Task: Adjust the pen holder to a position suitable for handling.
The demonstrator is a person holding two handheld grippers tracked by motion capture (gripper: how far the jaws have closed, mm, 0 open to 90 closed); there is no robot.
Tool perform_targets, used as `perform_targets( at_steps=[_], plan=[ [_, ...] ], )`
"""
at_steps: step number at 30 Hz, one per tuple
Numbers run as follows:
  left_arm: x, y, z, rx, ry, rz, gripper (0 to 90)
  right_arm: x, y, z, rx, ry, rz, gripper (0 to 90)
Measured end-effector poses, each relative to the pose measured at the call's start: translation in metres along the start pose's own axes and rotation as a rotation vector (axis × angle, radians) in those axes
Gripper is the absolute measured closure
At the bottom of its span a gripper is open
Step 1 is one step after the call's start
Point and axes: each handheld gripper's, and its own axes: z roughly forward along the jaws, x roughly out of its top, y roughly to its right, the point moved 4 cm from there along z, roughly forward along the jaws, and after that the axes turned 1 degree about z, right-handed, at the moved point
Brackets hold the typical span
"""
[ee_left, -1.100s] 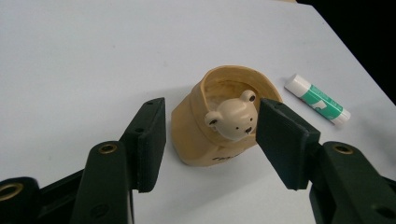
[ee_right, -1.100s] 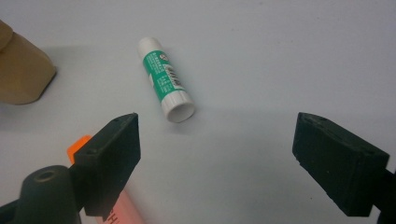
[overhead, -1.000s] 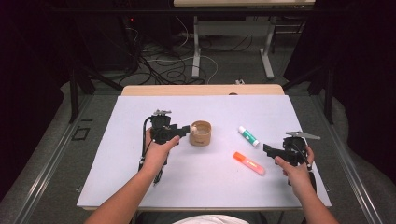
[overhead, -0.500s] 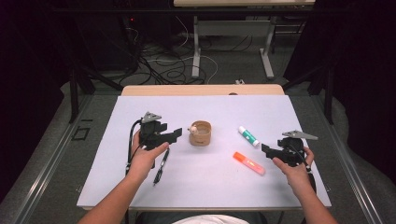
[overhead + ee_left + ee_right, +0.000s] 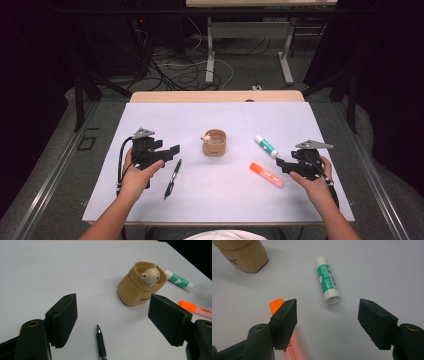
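Since a second ago, my left gripper (image 5: 167,150) has drawn back from the cloth cup (image 5: 215,142) toward the left edge of the tabletop (image 5: 165,112), and a black pen (image 5: 172,177) now lies on the sheet just beside it. Its jaws have just been opening; they stand apart with nothing between them, and in the left gripper view the pen's tip (image 5: 98,328) lies on the sheet below the gap.

At the middle of the tabletop the cup stands upright, a small bear's head (image 5: 150,275) at its rim. To its right a glue stick (image 5: 266,146) lies on its side, and nearer the front edge an orange highlighter (image 5: 266,175).

Near the right edge, my right gripper (image 5: 280,164) hovers just beside the highlighter. Its jaws have just been closing somewhat, yet they are apart and hold nothing; in the right gripper view the highlighter (image 5: 292,350) runs under one jaw and the glue stick (image 5: 327,280) lies ahead of the gap.
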Motion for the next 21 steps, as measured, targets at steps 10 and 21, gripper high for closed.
perform_targets(
  at_steps=[10,21],
  plan=[
    [-0.008,-0.01,0.002,-0.002,-0.034,-0.037,18.0,-0.001,0.0,0.003,0.01,0.005,-0.022,30.6],
    [-0.013,-0.009,0.009,0.006,-0.057,0.004,18.4,0.003,-0.007,0.004,0.04,-0.002,-0.139,29.7]
  ],
)
